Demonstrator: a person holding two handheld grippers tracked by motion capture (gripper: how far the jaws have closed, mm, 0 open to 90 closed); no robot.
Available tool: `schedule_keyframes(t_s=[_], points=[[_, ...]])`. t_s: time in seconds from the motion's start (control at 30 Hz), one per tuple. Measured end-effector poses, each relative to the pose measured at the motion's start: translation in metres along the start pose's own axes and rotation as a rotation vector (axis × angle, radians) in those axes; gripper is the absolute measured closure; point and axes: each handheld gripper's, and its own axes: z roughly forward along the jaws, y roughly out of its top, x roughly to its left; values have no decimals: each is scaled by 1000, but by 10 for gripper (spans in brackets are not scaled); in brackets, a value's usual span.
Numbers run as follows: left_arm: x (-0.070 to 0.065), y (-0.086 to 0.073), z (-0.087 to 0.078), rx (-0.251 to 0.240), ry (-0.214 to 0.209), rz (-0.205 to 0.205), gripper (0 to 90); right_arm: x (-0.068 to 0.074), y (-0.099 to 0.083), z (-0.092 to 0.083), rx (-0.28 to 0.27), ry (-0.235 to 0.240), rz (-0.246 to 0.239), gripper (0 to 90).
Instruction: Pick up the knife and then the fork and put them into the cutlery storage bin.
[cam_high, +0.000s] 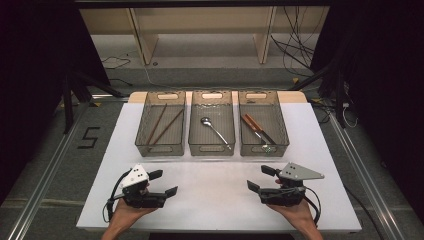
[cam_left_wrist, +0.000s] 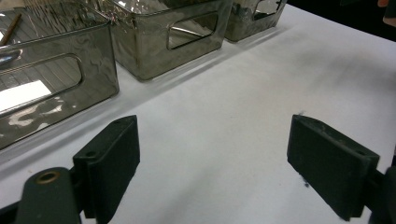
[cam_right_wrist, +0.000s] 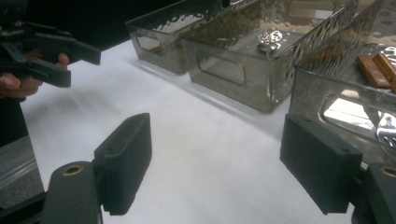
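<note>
Two grippers, left gripper (cam_high: 163, 183) and right gripper (cam_high: 261, 178), are held above the desk (cam_high: 215, 200), jaws released, nothing grasped.

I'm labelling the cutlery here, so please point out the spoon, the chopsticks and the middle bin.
spoon (cam_high: 206, 121): high view, on its bowl.
chopsticks (cam_high: 167, 127): high view, midway along the right stick.
middle bin (cam_high: 212, 149): high view, on its near wall by the handle slot.
</note>
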Motion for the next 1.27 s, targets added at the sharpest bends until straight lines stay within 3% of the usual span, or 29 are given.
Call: schedule_keyframes(t_s=[0.43, 1.27], points=[[-3, -5, -1, -5, -10, 5, 169, 2, -19, -4, 8, -12, 5, 231], [-3, -6, 2, 2, -18, 4, 167, 1, -21, -6, -4, -18, 14, 223]])
